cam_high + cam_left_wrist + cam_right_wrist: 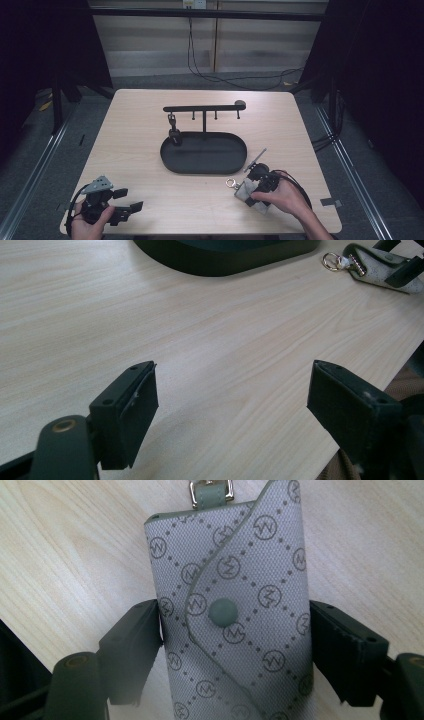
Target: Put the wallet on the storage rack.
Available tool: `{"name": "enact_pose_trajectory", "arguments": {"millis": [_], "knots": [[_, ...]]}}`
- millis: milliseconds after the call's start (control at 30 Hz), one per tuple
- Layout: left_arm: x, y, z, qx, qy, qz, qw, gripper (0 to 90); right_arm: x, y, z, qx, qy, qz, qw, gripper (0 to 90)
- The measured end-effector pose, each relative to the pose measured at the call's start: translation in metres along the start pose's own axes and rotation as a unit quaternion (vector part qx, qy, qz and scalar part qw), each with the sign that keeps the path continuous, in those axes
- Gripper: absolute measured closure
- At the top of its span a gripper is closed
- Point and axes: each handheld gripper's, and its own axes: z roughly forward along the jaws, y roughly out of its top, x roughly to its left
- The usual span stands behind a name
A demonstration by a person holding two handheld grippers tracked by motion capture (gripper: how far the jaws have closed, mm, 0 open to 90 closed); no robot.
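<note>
I have my right gripper [235,630] clamped, it seems, on the sides of the grey key pouch [235,615], which lies on the worktop [150,200] just beside the black tray [203,153]. My left gripper [232,405] rests with jaws apart, nothing between them. Next, I'd lift the pouch towards the hook rack [204,108], keeping its ring [230,183] free.

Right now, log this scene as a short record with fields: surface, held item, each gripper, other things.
surface: wooden table
held item: grey patterned key pouch with snap button and metal ring, lying on the table
right gripper: jaws at both sides of the pouch, touching its edges
left gripper: open, nothing between its jaws, near the table's front left corner
other things: black oval tray with a hook rack behind it
</note>
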Motion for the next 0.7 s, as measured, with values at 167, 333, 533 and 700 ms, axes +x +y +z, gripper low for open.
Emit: {"name": "enact_pose_trajectory", "arguments": {"millis": [167, 333, 533, 700], "knots": [[0.0, 0.0, 0.0, -0.001, 0.001, 0.0, 1.0, 20.2, 0.004, 0.003, 0.001, 0.013, -0.016, -0.005, 0.9998, 25.8], [0.0, 0.0, 0.0, -0.001, 0.002, -0.001, 1.0, 20.2, 0.004, 0.008, 0.001, 0.029, -0.019, -0.004, 0.9994, 29.2], [0.001, 0.0, 0.0, 0.0, 0.001, 0.001, 1.0, 20.2, 0.004, 0.011, -0.002, 0.039, -0.013, 0.005, 0.9992, 32.3], [0.001, 0.0, 0.0, 0.005, 0.007, -0.003, 1.0, 20.3, 0.005, 0.014, -0.004, 0.048, -0.018, 0.001, 0.9987, 32.7]]}}
